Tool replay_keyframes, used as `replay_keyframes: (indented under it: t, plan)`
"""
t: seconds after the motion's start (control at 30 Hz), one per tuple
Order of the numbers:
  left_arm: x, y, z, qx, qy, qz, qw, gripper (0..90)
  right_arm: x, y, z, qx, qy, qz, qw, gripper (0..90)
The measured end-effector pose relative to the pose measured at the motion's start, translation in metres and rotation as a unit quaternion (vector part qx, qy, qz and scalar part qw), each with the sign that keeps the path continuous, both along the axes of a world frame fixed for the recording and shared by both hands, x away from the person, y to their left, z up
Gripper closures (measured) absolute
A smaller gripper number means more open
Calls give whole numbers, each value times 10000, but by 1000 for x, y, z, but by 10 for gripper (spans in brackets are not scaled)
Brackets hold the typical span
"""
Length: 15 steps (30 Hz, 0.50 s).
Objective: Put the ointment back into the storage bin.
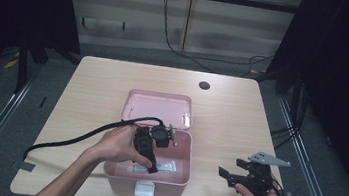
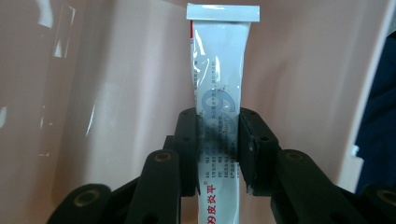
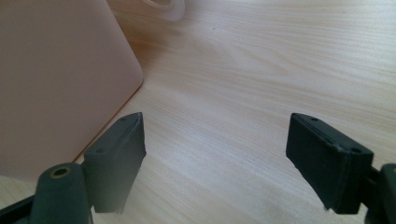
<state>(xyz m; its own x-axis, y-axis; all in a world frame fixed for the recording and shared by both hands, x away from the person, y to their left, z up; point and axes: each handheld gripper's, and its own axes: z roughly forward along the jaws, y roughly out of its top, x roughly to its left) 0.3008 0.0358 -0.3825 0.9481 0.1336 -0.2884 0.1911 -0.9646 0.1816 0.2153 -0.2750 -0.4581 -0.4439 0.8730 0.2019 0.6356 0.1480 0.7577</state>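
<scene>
Left gripper [image 2: 218,154] is clamped on a white ointment tube [image 2: 219,88], pads pressing its lower body, crimped end pointing away from the gripper. In the high view the left gripper [image 1: 148,152] is down inside the pink box [image 1: 180,179], lid [image 1: 158,107] swung open at the back, so the tube is hanging in the box cavity close to the pink wall. I can't tell whether it's touching the floor of the box

Right gripper [image 3: 224,163] is spread wide with nothing between the jaws, parked over the table [image 3: 261,70] just beside the box's outer wall; in the high view the right gripper [image 1: 239,177] sits to the right of the box

Risks as I see them:
- soft tube, grip is off its middle: a hard squeeze could buckle it or force the contents out
- the long free end could catch on the box wall and twist in the pads
- releasing while it's upright could leave it leaning on the wall instead of lying flat
- nothing is steadying the box, so a nudge from the left gripper could slide it
</scene>
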Motion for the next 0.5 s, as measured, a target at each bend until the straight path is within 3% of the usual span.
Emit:
replay_keyframes:
  t: [0.07, 0.5]
  plan:
    - [-1, -2, -5, 79, 46, -30, 10000, 708, 0, 0, 0, 4, -14, 1, 10000, 196]
    - [-1, -7, -21, 10, 115, -32, 9999, 709, -1, 0, 0, -5, -5, -5, 10000, 196]
